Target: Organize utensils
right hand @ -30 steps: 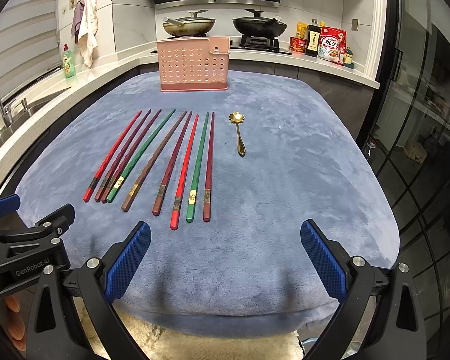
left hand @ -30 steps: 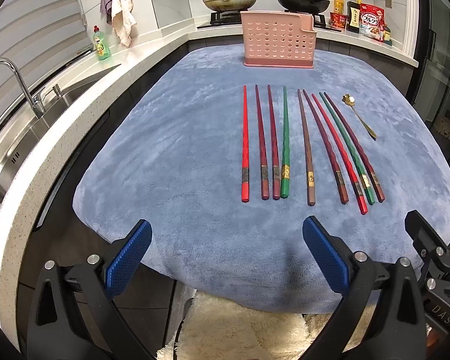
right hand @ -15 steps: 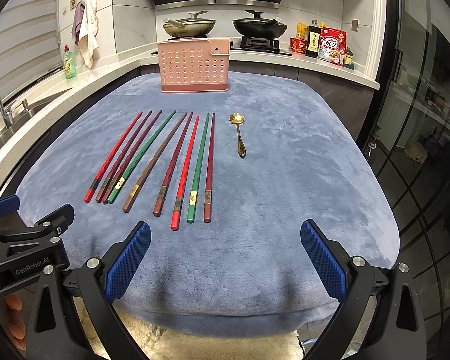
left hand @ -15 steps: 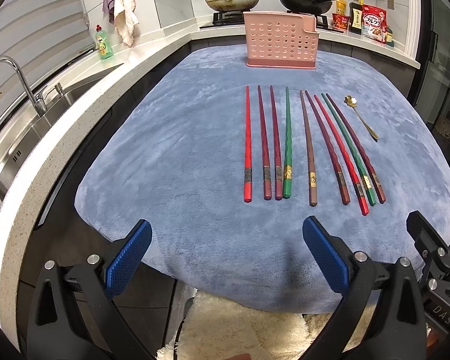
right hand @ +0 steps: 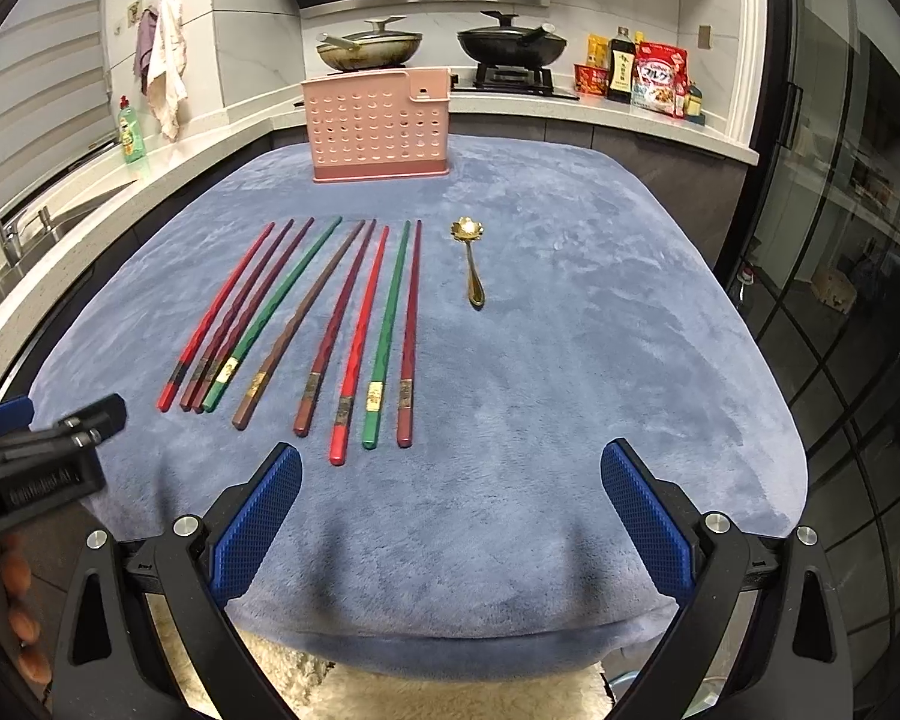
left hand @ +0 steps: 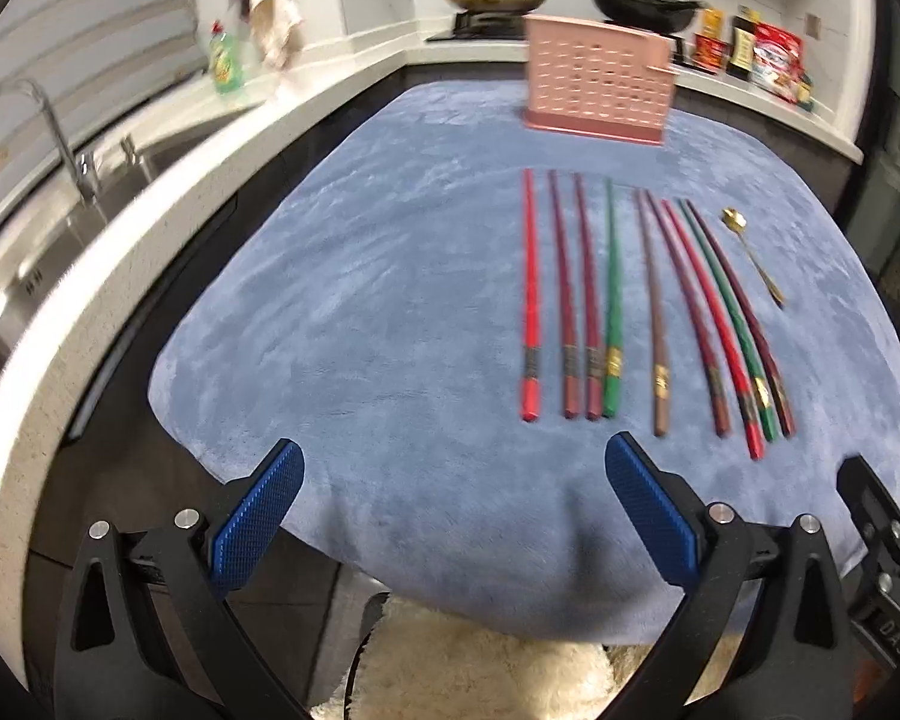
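Observation:
Several chopsticks in red, maroon, green and brown lie side by side on the blue cloth (right hand: pixel 570 360); the leftmost is a bright red chopstick (left hand: pixel 529 300) (right hand: pixel 216 315), the rightmost a maroon chopstick (right hand: pixel 409 330). A small gold spoon (right hand: pixel 471 261) (left hand: pixel 753 255) rests to their right. A pink perforated utensil holder (right hand: pixel 381 123) (left hand: pixel 597 87) stands upright at the cloth's far edge. My left gripper (left hand: pixel 447 516) is open at the near edge, left of the chopstick ends. My right gripper (right hand: pixel 450 516) is open, just short of the chopstick ends. Neither holds anything.
A sink with a tap (left hand: pixel 42 120) runs along the counter on the left, with a green soap bottle (right hand: pixel 129 135). Two pans (right hand: pixel 369 48) sit on the stove behind the holder, food packets (right hand: pixel 654 81) to the right. A glass door (right hand: pixel 858 240) borders the right side.
The left gripper's view has shifted and blurred, swinging slightly leftward and closer to the cloth. The right gripper has barely moved. Both stay open and the utensils lie as before.

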Demonstrator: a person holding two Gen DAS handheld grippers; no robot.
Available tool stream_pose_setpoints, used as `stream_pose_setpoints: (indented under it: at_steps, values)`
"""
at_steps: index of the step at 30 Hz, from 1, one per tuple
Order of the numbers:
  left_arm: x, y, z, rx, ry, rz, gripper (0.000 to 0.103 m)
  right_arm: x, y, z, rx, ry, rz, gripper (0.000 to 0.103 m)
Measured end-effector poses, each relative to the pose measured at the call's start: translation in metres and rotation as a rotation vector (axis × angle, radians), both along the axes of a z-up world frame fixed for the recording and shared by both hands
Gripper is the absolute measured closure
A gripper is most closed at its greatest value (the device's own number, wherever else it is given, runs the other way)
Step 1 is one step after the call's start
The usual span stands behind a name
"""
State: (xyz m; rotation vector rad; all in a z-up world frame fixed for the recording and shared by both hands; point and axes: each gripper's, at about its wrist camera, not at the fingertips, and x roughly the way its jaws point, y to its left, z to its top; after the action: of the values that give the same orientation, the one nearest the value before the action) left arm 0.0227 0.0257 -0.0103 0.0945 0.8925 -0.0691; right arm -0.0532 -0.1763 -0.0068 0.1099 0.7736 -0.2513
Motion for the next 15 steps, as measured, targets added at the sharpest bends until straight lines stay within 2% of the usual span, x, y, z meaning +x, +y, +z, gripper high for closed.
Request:
stream_pose_setpoints:
  at_steps: [3, 12, 15]
  values:
    - [0.012, 0.009, -0.004, -0.027, 0.020, 0.027, 0.007, 0.005, -0.008, -0.002, 0.021, 0.003, -0.015, 0.007]
    - [0.045, 0.000, -0.020, 0.007, 0.039, 0.012, 0.008, 0.028, -0.028, -0.013, 0.057, 0.022, -0.044, 0.007]
    - [0.057, -0.002, -0.029, -0.007, 0.069, 0.010, 0.015, 0.036, -0.033, -0.017, 0.063, 0.033, -0.049, 0.007]
